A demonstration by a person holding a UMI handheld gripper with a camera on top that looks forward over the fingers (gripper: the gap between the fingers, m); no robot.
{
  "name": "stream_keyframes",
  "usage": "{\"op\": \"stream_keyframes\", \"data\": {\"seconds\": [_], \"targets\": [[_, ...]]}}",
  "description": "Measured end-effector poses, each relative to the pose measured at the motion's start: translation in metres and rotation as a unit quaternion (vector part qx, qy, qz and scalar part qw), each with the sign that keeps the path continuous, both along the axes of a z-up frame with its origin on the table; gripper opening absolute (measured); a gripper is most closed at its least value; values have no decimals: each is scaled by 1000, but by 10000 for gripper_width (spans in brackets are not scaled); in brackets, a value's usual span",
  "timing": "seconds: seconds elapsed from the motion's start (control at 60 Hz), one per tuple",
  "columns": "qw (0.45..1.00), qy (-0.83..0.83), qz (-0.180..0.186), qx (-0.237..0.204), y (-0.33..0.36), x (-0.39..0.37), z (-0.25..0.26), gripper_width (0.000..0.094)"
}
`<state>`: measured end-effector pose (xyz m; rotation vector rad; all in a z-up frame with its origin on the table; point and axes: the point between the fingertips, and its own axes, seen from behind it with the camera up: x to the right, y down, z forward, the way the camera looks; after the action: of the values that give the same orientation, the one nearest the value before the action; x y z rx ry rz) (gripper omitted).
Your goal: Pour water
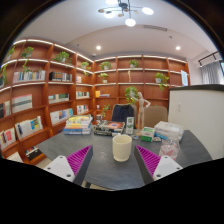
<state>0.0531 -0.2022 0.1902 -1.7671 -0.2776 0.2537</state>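
a: where is the cup now?

b: the white cup (122, 147) stands upright on the grey table (100, 172), just ahead of the gripper (114, 159) and in the middle line between the two fingers. the purple pads (79, 159) are spread wide, one at each side, and they do not touch it. so the claw is released and holds nothing.

a: why is it held like this?

b: i think the fingers are aimed so the cup can come between them when the gripper goes forward. it looks like the approach before grasping, so the pouring is not yet begun.

a: and the other things?

b: some books and boxes (160, 131) lie further back on the table, and beyond them are wooden shelves (40, 95) with books and plants. i cannot tell if the cup has water inside.
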Motion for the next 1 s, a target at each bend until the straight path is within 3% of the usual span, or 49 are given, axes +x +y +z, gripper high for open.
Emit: {"op": "stream_keyframes", "data": {"seconds": [0.15,0.3,0.467,0.633,0.8,0.85,1.0], "targets": [[1000,-22,-7,9,-10,20,-39,870],[997,-33,-69,0,-13,78,-84,872],[990,-27,-140,8,4,146,-100,876],[986,-18,-164,23,47,174,-94,879],[988,-2,-152,15,90,174,-97,875],[989,2,-149,10,100,173,-100,832],[989,6,-145,27,114,172,-94,539]]}}
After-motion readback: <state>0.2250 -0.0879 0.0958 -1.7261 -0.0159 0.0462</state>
